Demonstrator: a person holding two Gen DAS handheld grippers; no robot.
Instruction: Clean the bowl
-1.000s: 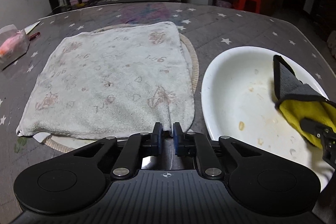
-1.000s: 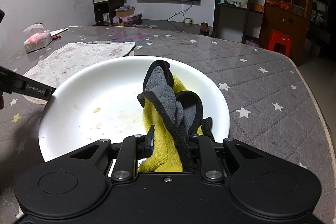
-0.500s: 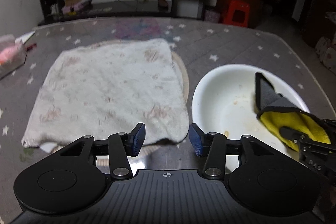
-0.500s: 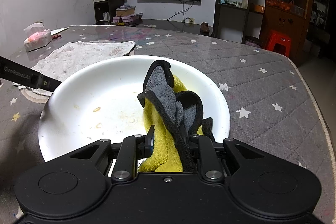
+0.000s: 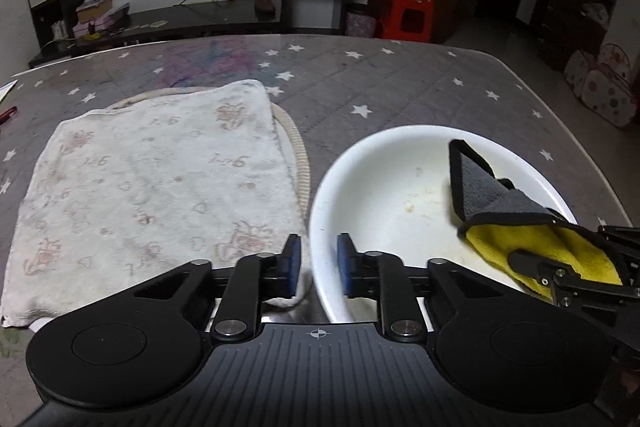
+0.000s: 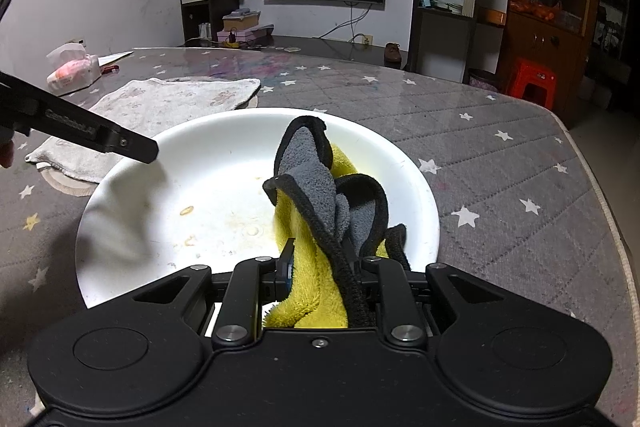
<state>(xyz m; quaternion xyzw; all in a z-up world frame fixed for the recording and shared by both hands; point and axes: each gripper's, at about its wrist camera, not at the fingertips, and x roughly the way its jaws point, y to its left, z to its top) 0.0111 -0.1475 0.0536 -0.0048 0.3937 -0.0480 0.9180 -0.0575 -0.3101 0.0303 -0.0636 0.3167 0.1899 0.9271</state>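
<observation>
L gripper [image 5: 318, 263]: your L jaws have just been closing; blue pads sit either side of the bowl's near-left rim, gap still showing on both sides, no press visible
R gripper [image 6: 324, 267]: your R fingers are pinched tight on the cloth, yellow pile bunched between them
Bowl [image 6: 180, 187]: wide, white, shallow; sits on the table toward its near edge, w/ brownish smears and crumbs on the inside
Cloth [image 6: 316, 187]: yellow one side, grey the other, black trim; folded, lies in the R half of the bowl, one grey corner standing up
Towel [image 5: 160, 187]: pale w/ faded print, flat on the table just L of the bowl; its near-R corner is just beside the bowl's rim
Mat [image 5: 298, 163]: round woven edge peeks out under the towel's R side
Table [image 5: 400, 87]: grey quilted cover w/ white stars
Tissue pack [image 6: 74, 69]: toward the far L corner, well apart from the bowl
</observation>
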